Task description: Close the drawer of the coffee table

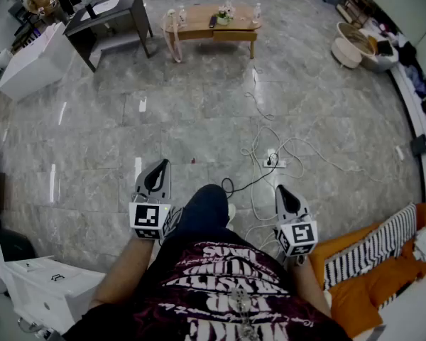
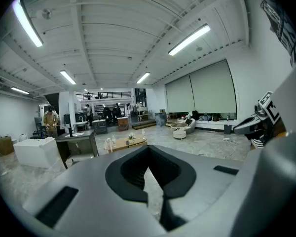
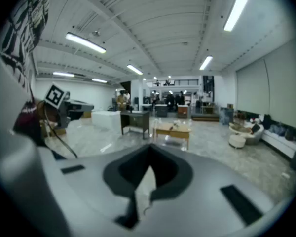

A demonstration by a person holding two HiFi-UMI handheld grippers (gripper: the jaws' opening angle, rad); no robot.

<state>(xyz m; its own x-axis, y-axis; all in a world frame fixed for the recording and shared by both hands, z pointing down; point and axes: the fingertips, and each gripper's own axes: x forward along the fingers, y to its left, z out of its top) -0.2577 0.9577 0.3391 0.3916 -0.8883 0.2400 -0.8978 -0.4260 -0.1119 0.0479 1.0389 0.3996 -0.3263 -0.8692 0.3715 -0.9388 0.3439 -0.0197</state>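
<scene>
Coffee table (image 1: 213,24): at the far end of the marble floor, well apart from both grippers; small items on top; drawer too small to judge.
Left gripper (image 1: 164,165): jaws together, nothing between them; aimed toward the table.
Right gripper (image 1: 280,189): jaws together, empty.
Power strip (image 1: 273,163): 1, on the floor among white cables, ahead of the right gripper.
Dark desk (image 1: 106,16): left of the table.

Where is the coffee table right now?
In the head view the coffee table stands far across the floor at top centre, just right of the dark desk.
</scene>
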